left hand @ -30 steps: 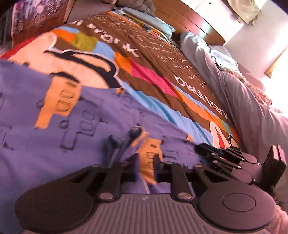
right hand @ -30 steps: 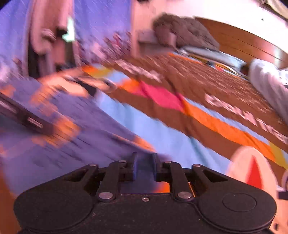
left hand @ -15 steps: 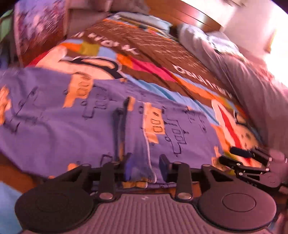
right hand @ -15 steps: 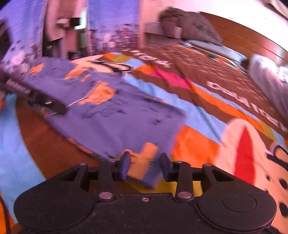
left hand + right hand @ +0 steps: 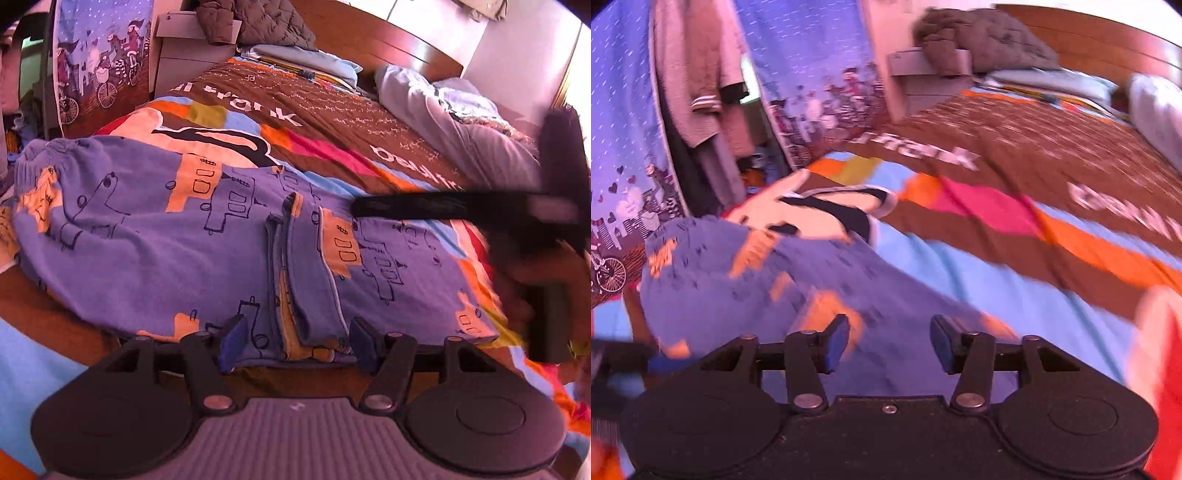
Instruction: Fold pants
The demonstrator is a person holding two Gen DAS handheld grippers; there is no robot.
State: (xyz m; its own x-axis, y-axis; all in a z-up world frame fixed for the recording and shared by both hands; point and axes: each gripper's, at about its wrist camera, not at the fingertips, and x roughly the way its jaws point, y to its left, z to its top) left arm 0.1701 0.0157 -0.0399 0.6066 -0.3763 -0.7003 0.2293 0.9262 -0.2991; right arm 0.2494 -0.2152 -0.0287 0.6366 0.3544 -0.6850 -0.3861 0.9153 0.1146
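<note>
The purple pants (image 5: 147,243) with orange patches and drawn robots lie flat across the bed, waistband at the far left. The leg ends are folded back and their cuffs (image 5: 310,295) lie on top at the near edge. My left gripper (image 5: 295,341) is open, its jaws standing either side of the cuffs and not gripping them. My right gripper (image 5: 886,343) is open and empty above the pants (image 5: 746,288); it shows as a dark blur in the left wrist view (image 5: 480,210) at the right.
The pants lie on a colourful bedspread (image 5: 332,122) with brown, orange and blue bands. A grey blanket (image 5: 461,122) is heaped at the far right, a dark jacket (image 5: 255,18) on a nightstand beyond the bed. A printed curtain (image 5: 812,74) hangs at the left.
Both grippers opened and let go of the pants' leg ends, which now lie folded on the bed. The right gripper swung left over the pants.
</note>
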